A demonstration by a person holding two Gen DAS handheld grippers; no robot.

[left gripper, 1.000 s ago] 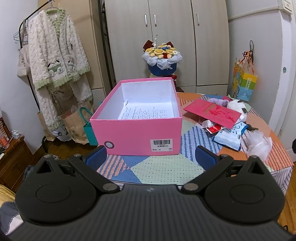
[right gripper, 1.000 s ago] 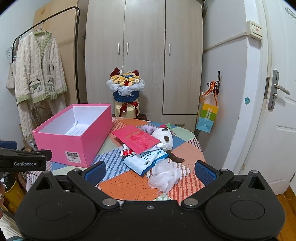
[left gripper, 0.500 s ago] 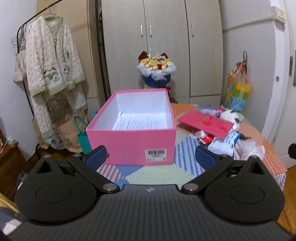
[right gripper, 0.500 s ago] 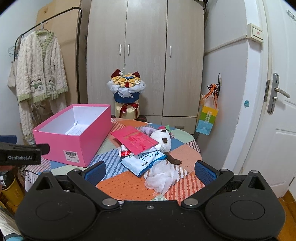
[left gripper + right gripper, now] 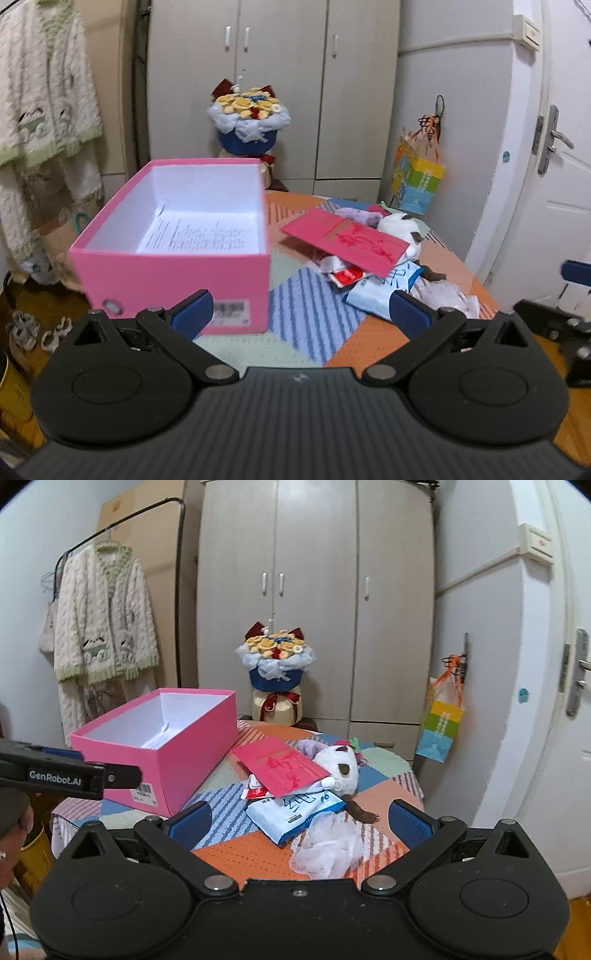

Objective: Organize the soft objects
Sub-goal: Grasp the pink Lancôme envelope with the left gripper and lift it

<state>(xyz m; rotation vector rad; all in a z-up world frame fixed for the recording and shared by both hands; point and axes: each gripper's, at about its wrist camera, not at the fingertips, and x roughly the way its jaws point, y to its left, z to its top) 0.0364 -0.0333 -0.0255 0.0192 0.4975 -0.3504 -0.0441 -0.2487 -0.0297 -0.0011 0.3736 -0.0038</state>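
**Desk:** What is nearest the lens?

**Photographer:** Two hand-held grippers, both short of the goods. The right gripper (image 5: pixel 299 818) hangs over the near edge of the patchwork-covered round table (image 5: pixel 236 853), its blue-padded jaws spread wide with nothing between them. The left gripper (image 5: pixel 299 308) is the same: jaws wide, empty, touching nothing, aimed at the gap between box and heap. Neither has begun a pick, by my reading.

**Desk:** And the soft things to be sorted?

**Photographer:** Heaped on the right side of the table. Closest to the right gripper lies a white mesh bath pouf (image 5: pixel 328 849), and just behind it a blue-and-white soft pack (image 5: pixel 295 812). A small red packet (image 5: pixel 256 793) pokes out beside that. A red envelope (image 5: pixel 282 766) lies tilted across the top of the heap, leaning on a white plush toy (image 5: pixel 341 766) with a purple soft item (image 5: pixel 308 746) behind it. The envelope probably has to come off before the plush can be gripped cleanly.

**Desk:** Where would they go?

**Photographer:** Likely into the pink shoebox (image 5: pixel 173 273), lid off, on the left of the table and just beside the heap. Only a printed sheet (image 5: pixel 195 236) lies on its floor, so it looks staged as the bin.

**Desk:** Background?

**Photographer:** A bouquet (image 5: pixel 275 664) behind the table, a wardrobe (image 5: pixel 314 590) beyond it, a knitted cardigan (image 5: pixel 103 613) on a rail at left, and a colourful gift bag (image 5: pixel 441 725) hanging at right.
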